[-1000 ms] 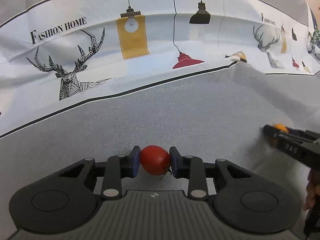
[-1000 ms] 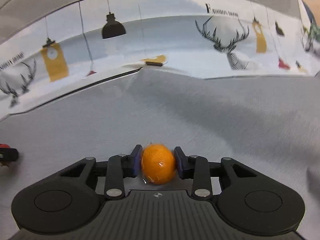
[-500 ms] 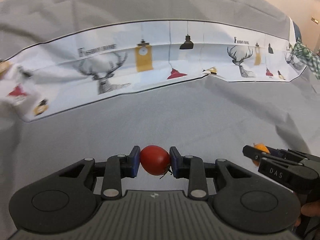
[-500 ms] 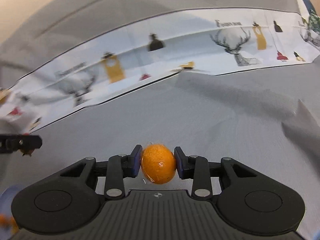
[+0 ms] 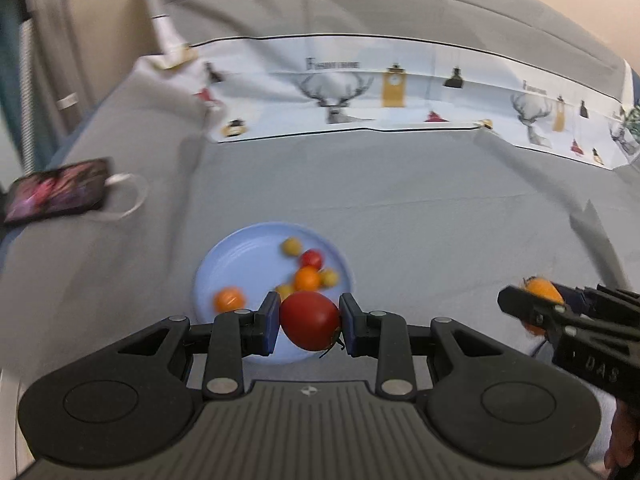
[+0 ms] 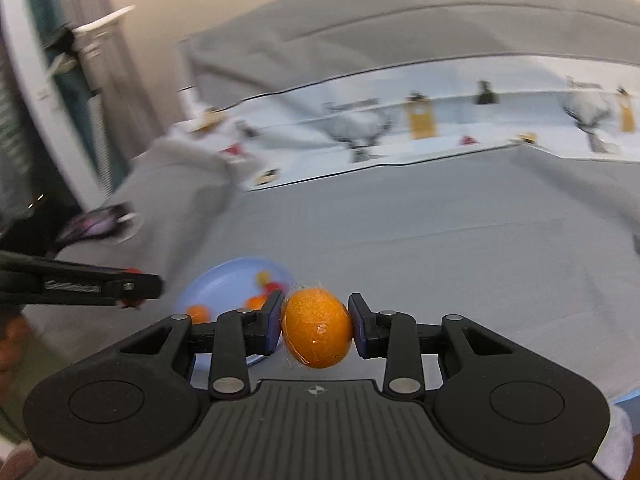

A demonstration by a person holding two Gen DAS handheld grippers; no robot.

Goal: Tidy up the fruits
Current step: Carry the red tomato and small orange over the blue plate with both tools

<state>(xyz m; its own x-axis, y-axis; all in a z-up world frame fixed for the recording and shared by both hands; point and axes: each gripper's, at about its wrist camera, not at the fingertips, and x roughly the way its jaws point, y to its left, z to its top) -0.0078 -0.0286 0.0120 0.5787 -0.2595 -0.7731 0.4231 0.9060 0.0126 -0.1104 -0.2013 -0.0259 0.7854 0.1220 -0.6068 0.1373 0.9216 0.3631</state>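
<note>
My left gripper (image 5: 309, 325) is shut on a red tomato (image 5: 310, 322), hanging above the near edge of a light blue plate (image 5: 232, 258). The plate lies on the grey cloth and holds several small fruits, red, orange and yellow. My right gripper (image 6: 316, 330) is shut on an orange kumquat (image 6: 316, 332); in its view the plate (image 6: 212, 286) lies below and to the left. The right gripper (image 5: 538, 308) also shows at the right edge of the left wrist view, the left gripper (image 6: 136, 286) at the left edge of the right wrist view.
A grey cloth (image 5: 420, 220) covers the surface, with a white printed band (image 5: 360, 92) of deer and lamps across the back. A dark phone (image 5: 56, 190) with a white cable lies at the far left. A curtain and wall stand on the left.
Both grippers have risen and swung left, each keeping its fruit. The blue plate with fruits and the phone have come into view; the printed band has receded.
</note>
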